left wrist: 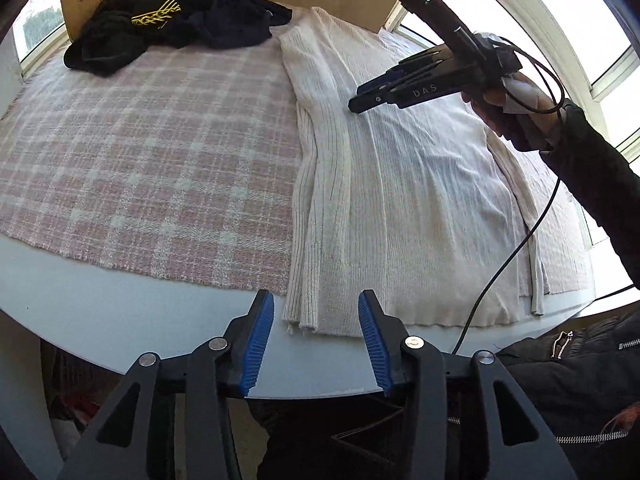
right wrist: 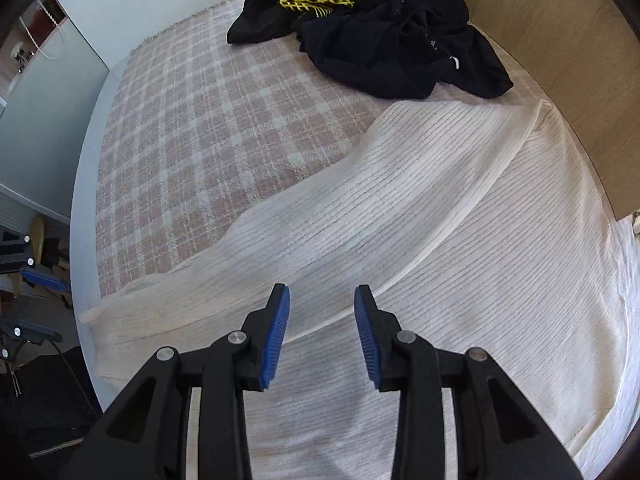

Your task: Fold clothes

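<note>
- our white ribbed sweater (left wrist: 400, 184) lies flat on the checked cloth (left wrist: 140, 152), its long way running away from us.
- left gripper (left wrist: 316, 340) is spread wide, holding nothing, right at the hem.
- right gripper (right wrist: 322, 332) hangs over the middle, spread and holding nothing too.

"DAS" (white) on right gripper (left wrist: 362, 100)

dark clothes pile (right wrist: 372, 28) partly cropped

The left claw (left wrist: 316, 300) gapes empty over the table edge (left wrist: 120, 304), just before the white sweater (left wrist: 400, 184).
</note>
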